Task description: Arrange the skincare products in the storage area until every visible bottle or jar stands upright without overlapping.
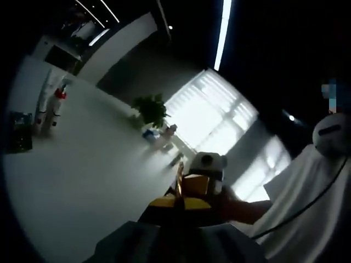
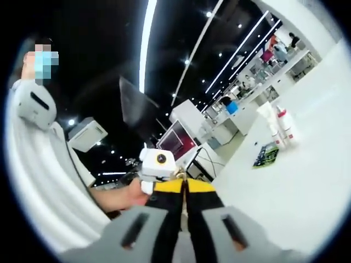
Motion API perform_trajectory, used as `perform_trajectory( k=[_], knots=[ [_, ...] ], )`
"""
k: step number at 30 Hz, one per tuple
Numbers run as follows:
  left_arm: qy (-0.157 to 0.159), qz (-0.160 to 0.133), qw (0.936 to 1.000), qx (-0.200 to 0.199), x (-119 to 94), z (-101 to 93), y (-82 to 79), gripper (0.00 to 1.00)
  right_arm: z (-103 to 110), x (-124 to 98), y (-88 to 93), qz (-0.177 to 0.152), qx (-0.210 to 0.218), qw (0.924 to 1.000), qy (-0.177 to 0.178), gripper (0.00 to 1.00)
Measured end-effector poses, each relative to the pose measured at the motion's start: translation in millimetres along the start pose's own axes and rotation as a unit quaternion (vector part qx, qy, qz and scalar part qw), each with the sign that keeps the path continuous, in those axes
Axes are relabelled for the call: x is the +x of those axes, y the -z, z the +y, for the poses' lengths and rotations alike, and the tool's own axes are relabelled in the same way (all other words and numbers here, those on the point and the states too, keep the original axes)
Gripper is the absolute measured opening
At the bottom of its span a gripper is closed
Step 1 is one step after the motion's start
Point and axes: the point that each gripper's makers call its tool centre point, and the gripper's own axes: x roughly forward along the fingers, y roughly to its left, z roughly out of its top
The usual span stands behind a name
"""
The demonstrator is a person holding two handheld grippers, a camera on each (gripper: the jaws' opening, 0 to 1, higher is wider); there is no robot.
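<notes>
left hand-held gripper: raised off the counter, tilted view; yellow-and-black jaws met on a narrow line, nothing between them; the right hand-held gripper crossed close in front of it

right hand-held gripper: jaws drawn together, holding nothing, pointing past the counter edge; the left one sat just ahead, gripped by a hand

counter: white, wide, bare in the near part

skincare bottles: far corner of the counter in the left gripper view, standing upright, close together; one white with a red cap; in the right gripper view the same cluster stood well apart from both grippers, two or three tall white bottles side by side, exact count unclear

dark green box: just beside the bottles, lying on the counter

potted plant: at the counter's far edge, near a bright window

small items by plant: too blurred to name

person: white sleeve at the side of the left gripper view, a cable across it
</notes>
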Motion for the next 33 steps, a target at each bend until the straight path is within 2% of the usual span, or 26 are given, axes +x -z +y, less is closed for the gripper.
perform_trajectory(
  k=[2, 5, 8, 10, 11, 14, 16, 17, 18, 19, 22, 24, 26, 28, 30, 31, 33],
  knots=[
    [0.006, 0.014, 0.9997, -0.022, 0, -2.0, 3.3, 0.00, -2, -1, 0.2, 0.002, 0.009, 0.9999, 0.007, 0.06],
    [0.003, 0.018, 0.9997, -0.018, 0, -1.8, 3.8, 0.00, -8, -1, -2.7, 0.000, 0.014, 0.9996, 0.023, 0.09],
    [0.002, 0.030, 0.9994, -0.019, 0, -2.4, 6.0, 0.00, 0, 3, -4.1, 0.010, 0.017, 0.9998, 0.009, 0.03],
    [0.001, 0.030, 0.9993, -0.021, -1, -2.3, 5.1, 0.00, -3, 4, -5.3, 0.013, 0.012, 0.9996, 0.019, 0.02],
    [-0.001, 0.031, 0.9993, -0.023, -1, -1.7, 4.8, 0.01, -1, 3, -6.1, 0.014, 0.012, 0.9998, 0.012, 0.02],
    [-0.002, 0.022, 0.9994, -0.028, -1, -3.3, 0.6, 0.01, 1, 4, -10.4, 0.002, 0.025, 0.9997, 0.007, 0.02],
    [-0.016, 0.014, 0.9996, -0.019, -1, 1.3, -0.9, 0.06, -2, 4, -12.2, -0.004, 0.024, 0.9997, 0.010, 0.02],
    [-0.018, 0.016, 0.9995, -0.020, -1, 1.9, 0.1, 0.11, -2, 4, -13.3, -0.008, 0.022, 0.9996, 0.012, 0.02],
    [-0.019, 0.021, 0.9992, -0.028, -1, 2.8, 3.1, 0.12, -2, 4, -14.6, -0.012, 0.030, 0.9994, 0.008, 0.02],
    [-0.010, 0.028, 0.9990, -0.033, -2, 0.3, 5.9, 0.11, -3, 3, -17.0, -0.019, 0.035, 0.9992, 0.009, 0.02],
    [-0.010, 0.020, 0.9992, -0.034, -4, -0.9, 6.4, 0.08, -4, 1, -22.7, -0.034, 0.042, 0.9985, 0.006, 0.01],
    [-0.012, 0.015, 0.9989, -0.042, -6, 1.7, 5.7, 0.02, -7, -1, -24.3, -0.040, 0.048, 0.9980, 0.008, 0.01],
    [-0.012, 0.002, 0.9984, -0.056, -9, 2.7, 2.1, 0.01, -8, -1, -25.1, -0.046, 0.056, 0.9974, 0.005, 0.01],
    [-0.003, 0.000, 0.9970, -0.077, -12, 1.5, 0.3, 0.01, -8, 0, -24.4, -0.045, 0.054, 0.9975, 0.007, 0.02],
    [0.000, 0.006, 0.9973, -0.073, -13, 0.9, 1.5, 0.01, -5, 2, -24.2, -0.043, 0.050, 0.9978, 0.005, 0.02],
    [0.005, 0.012, 0.9970, -0.077, -14, -0.5, 2.5, 0.01, -1, 4, -21.2, -0.031, 0.050, 0.9982, -0.006, 0.03],
    [0.014, 0.020, 0.9962, -0.083, -13, -4.8, 5.5, 0.01, 1, 7, -16.2, -0.016, 0.053, 0.9985, -0.009, 0.12]
  ],
)
